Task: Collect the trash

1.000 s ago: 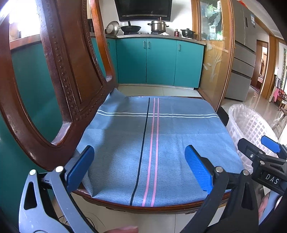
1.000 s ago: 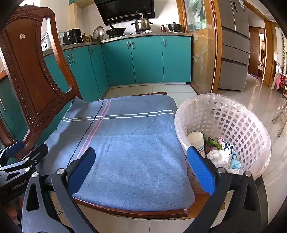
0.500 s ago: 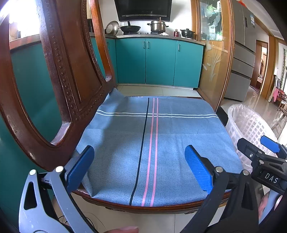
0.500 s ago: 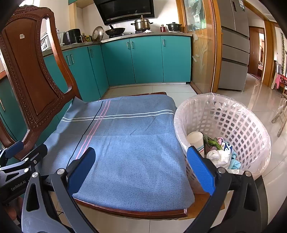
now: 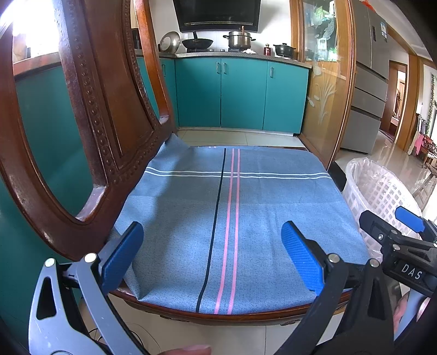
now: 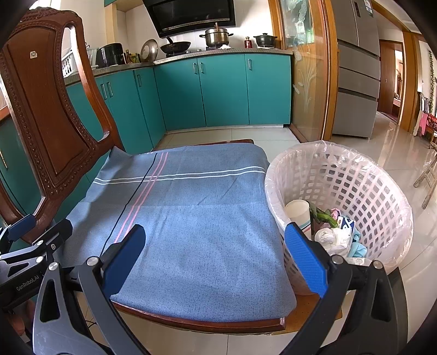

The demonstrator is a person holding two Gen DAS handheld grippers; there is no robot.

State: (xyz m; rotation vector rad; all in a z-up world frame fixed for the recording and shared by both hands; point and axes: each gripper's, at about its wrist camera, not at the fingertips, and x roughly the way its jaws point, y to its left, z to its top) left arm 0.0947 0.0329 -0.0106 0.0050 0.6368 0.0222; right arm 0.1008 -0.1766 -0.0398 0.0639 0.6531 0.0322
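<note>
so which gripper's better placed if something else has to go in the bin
Right, probably. The right gripper is open and empty with the bin just off its right finger. The left gripper, also open, sits over the cloth nearer the chair back, farther from the bin.

The room is a kitchen with teal cabinets [image 6: 224, 90] under a grey counter [image 6: 218, 52], where pots stand below a dark hood [image 6: 191, 16]. A carved wooden chair [image 6: 46, 114] carries a blue striped cloth [image 6: 191, 218]. The pale tiled floor [image 6: 396, 142] shines, and a grey fridge [image 6: 357, 68] stands to the right.
</note>
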